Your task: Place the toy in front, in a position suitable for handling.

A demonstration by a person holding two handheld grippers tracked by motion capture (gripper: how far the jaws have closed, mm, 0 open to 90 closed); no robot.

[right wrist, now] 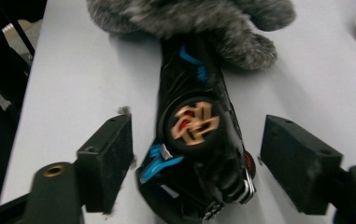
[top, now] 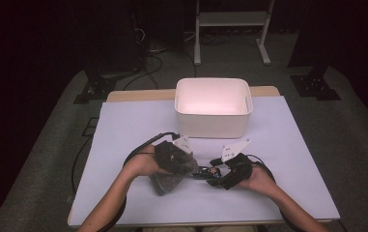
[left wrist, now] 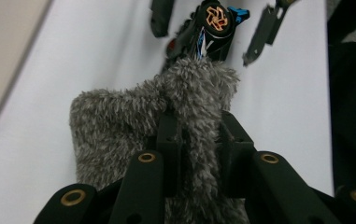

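A grey furry pouch [top: 168,178] lies on the white table sheet, in front of the person. My left gripper [left wrist: 199,135] is shut on the pouch's fuzzy edge [left wrist: 115,121], with a fold of fur pinched between its pads. A black gadget [right wrist: 194,121] with a copper emblem and blue trim sticks out of the pouch's mouth [right wrist: 189,18], its far end hidden inside. My right gripper [right wrist: 203,154] stands open around the gadget's near end, with both pads clear of its sides. In the high view, the left gripper [top: 187,166] and right gripper [top: 216,174] face each other across the gadget [top: 205,170].
A white rectangular bin [top: 214,123] stands at the back middle of the table. The pale sheet [top: 133,121] covers the tabletop out to its edges. Cables trail from both grippers. A white metal frame [top: 230,19] stands on the floor beyond the table.
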